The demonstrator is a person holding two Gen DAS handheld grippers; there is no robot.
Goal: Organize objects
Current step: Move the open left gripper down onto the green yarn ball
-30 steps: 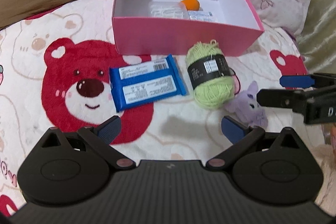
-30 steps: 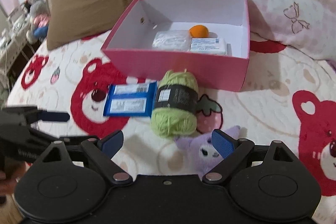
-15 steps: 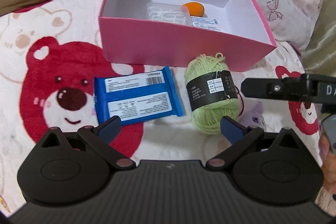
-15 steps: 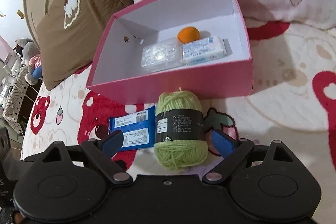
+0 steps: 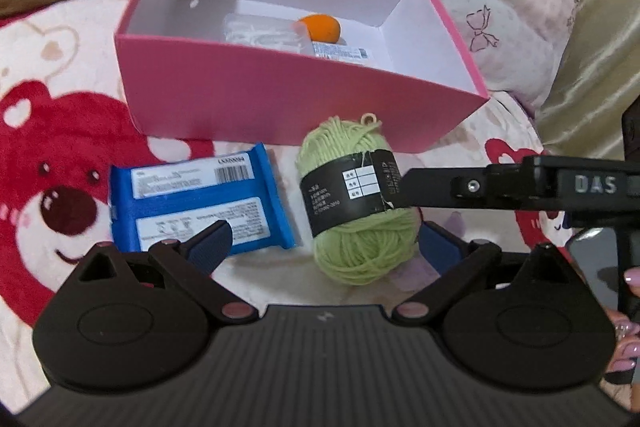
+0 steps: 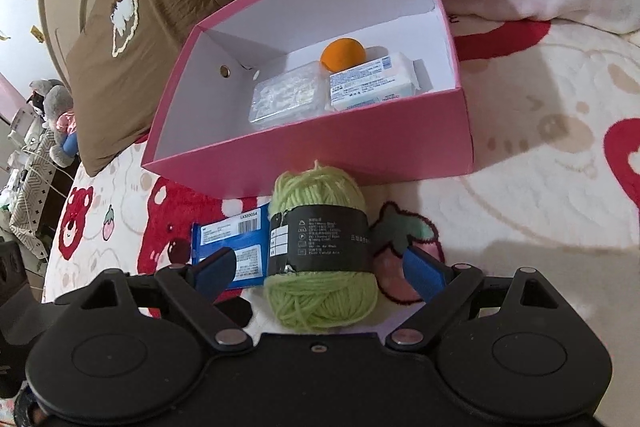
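Bear-print blanket [image 6: 540, 163]: R gripper [image 6: 320, 269] jaws wide, straddling green yarn [image 6: 320, 259], no contact; L gripper [image 5: 324, 243] open.

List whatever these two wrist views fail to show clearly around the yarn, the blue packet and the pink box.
- Purple plush toy: left wrist view, mostly hidden behind the green yarn skein and the left gripper.
- Blue packet: right wrist view, right part covered by the yarn; print too small to read.
- White wipes pack: left wrist view, mostly hidden by the pink box front wall.
- Right gripper: open astride the yarn; pad contact unclear.
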